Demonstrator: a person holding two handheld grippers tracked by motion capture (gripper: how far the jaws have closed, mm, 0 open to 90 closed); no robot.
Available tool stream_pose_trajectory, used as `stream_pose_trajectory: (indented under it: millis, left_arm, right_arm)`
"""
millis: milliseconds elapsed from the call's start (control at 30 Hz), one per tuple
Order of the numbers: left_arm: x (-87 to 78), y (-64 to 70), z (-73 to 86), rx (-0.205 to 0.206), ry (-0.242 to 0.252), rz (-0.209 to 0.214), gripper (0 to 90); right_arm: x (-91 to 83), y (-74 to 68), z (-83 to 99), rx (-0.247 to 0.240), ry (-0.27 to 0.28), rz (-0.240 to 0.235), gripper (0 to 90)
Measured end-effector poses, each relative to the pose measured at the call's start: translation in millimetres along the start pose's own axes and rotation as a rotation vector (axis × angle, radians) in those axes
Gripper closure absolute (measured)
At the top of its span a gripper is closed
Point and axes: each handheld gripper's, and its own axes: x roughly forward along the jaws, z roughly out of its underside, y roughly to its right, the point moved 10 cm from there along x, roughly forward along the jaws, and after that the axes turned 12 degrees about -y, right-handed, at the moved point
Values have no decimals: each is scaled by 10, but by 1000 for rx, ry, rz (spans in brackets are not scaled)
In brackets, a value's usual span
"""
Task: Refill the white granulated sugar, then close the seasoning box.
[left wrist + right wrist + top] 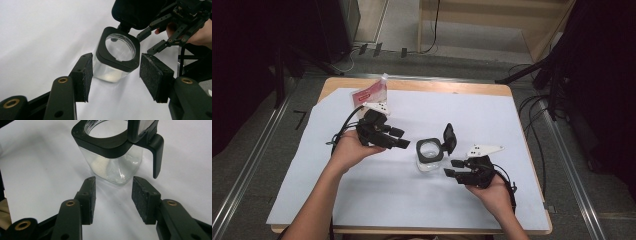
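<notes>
A clear square jar (pixel 430 156) with a black rim and a flipped-up black lid (pixel 449 137) stands on the white sheet near the table's middle. A little white stuff lies in its bottom (pixel 107 167). My left gripper (pixel 403 137) hovers just left of the jar, open, nothing between its pads (pixel 83 75); the jar (pixel 117 58) sits just beyond them. My right gripper (pixel 453 167) is open too, close to the jar's right front corner, with the jar (pixel 112 150) just ahead of its pads (pixel 145 197). The right gripper (pixel 160 37) also appears past the jar in the left gripper view.
A clear pouch with a red and white label (pixel 371 93) lies at the back left of the white sheet (pixel 492 120). Cables trail from both grippers. Metal rails and dark stands flank the wooden table (pixel 447 87).
</notes>
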Motion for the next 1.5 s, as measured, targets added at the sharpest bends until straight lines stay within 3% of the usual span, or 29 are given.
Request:
stream_pose_trajectory:
  millis: [200,767,1267,1467,1500]
  left_arm:
    - [-90,-108,88,-33,2,-25,453]
    - [-357,-363,322,-102,19,-96,452]
    - [-555,-554,520,-175,42,-129,453]
    - [-685,-636,618,-212,63,-153,454]
    - [-709,-663,638,-218,65,-172,455]
  right_arm:
    - [-11,31,-1,14,10,-2,549]
    - [1,36,-23,-4,10,-2,551]
    - [6,32,-59,-14,13,-12,559]
    - [23,31,-73,-22,13,-14,559]
    - [25,28,-71,-21,8,-14,559]
